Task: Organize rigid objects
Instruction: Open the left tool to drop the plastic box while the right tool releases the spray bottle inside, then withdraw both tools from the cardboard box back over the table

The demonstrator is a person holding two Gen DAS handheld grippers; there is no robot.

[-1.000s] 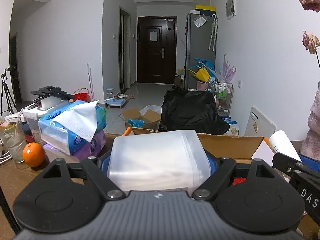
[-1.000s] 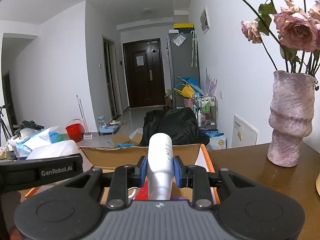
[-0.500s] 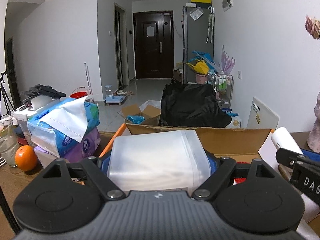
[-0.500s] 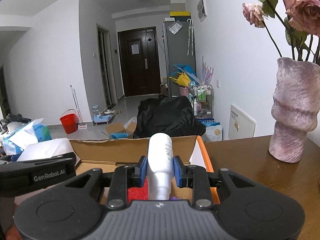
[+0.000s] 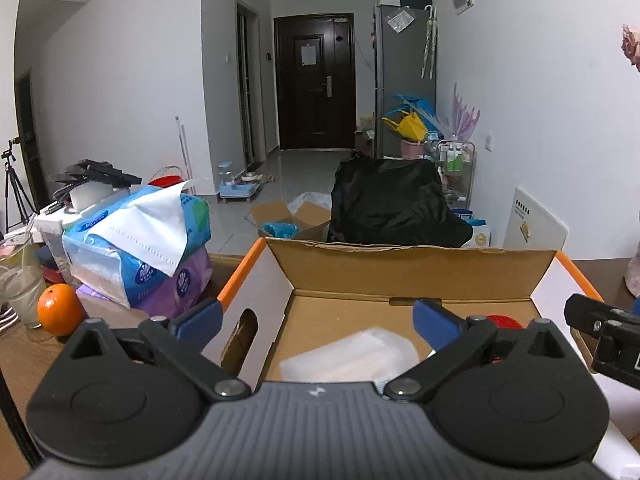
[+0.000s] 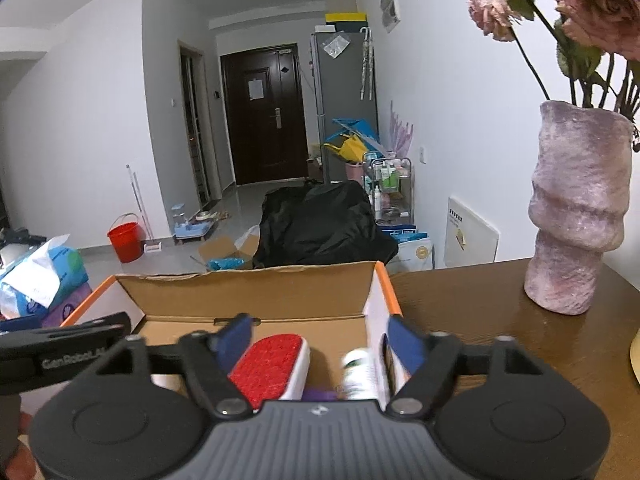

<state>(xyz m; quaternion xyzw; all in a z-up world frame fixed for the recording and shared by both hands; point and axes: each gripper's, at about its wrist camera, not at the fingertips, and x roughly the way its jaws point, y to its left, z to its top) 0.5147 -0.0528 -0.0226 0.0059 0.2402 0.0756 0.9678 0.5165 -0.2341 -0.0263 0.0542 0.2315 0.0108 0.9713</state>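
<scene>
Two tools, left (image 5: 316,318) and right (image 6: 320,338), just opened and empty above the box (image 5: 400,268): container (image 5: 352,354) and bottle (image 6: 360,372) lie below, released.

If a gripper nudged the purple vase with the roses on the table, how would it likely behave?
The vase would probably tip rather than slide: it is tall, its base looks narrower than its top, and long rose stems lean out above. Its rough surface should grip the table. It looks heavy and breakable.
</scene>
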